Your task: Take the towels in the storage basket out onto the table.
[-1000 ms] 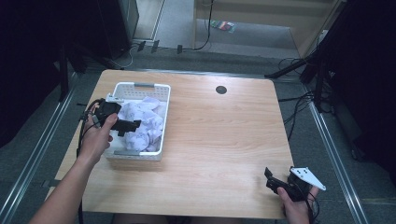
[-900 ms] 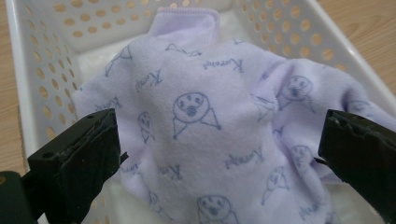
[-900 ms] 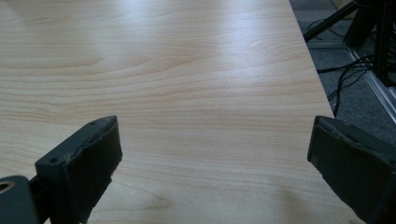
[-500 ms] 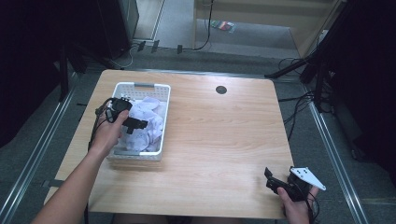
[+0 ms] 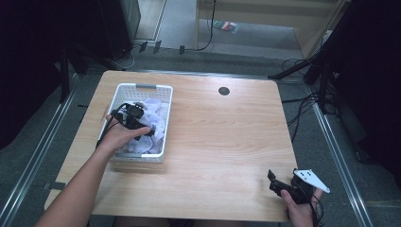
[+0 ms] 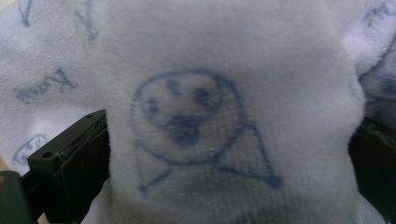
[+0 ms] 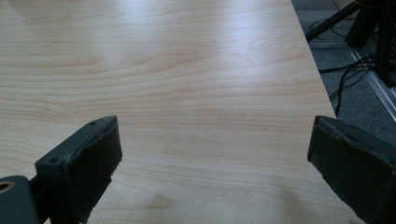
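The left tool (image 5: 142, 126) is being pushed down into the white basket (image 5: 144, 88) at the left of the surface (image 5: 227, 142), among a heap of white cloths. In the left gripper view a fold of white cloth (image 6: 224, 116) printed with a blue seal drawing is lying between the jaws, which are being held wide apart on either side of it, so nothing is being gripped yet. The right tool (image 5: 283, 182) is being rested near the front right corner, its jaws spread over bare wood. Two layers could be pinched at once, since the cloths are tangled together. The light basket could also be dragged or tipped if the fold is being lifted while snagged.
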A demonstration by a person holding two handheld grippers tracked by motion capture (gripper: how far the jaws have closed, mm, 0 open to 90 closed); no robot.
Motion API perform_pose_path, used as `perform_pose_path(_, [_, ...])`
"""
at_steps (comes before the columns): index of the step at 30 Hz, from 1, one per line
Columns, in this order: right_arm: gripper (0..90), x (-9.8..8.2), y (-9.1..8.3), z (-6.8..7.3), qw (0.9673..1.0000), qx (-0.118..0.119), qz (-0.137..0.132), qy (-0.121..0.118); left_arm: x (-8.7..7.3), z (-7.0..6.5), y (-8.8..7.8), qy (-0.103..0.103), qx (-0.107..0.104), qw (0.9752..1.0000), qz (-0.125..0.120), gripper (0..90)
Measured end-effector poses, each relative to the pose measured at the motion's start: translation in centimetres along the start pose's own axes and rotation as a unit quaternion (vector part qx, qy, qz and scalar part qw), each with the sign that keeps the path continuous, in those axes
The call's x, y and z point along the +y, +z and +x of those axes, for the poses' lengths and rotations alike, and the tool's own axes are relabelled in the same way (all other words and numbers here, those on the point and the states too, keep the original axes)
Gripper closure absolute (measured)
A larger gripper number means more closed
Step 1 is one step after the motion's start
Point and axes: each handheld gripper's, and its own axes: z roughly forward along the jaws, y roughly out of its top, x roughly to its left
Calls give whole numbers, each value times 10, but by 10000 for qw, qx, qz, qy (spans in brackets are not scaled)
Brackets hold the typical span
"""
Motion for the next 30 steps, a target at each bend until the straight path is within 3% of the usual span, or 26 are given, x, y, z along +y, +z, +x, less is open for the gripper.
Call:
perform_pose_path(4, [30, 0, 0, 0, 10000, 0, -5, -12, -1, 3, 5, -18, -127, 9999, 3, 0])
perform_pose_path(9, [32, 0, 0, 0, 10000, -14, 14, -9, 0, 0, 3, -27, -58, 10000, 46, 55])
perform_pose_path(16, [35, 0, 0, 1, 10000, -40, 28, -15, -1, 0, -5, 78, -77, 9999, -11, 327])
perform_pose_path(21, [35, 0, 1, 1, 10000, -22, 23, -2, -1, 1, -9, 137, -84, 9999, 9, 462])
perform_pose_path(26, [36, 0, 1, 1, 10000, -35, 36, -8, 1, 0, -11, 155, -42, 9999, 38, 517])
perform_pose_path(30, [36, 1, 1, 0, 10000, -33, 24, 10, 3, 6, -20, 42, -174, 9998, -3, 537])
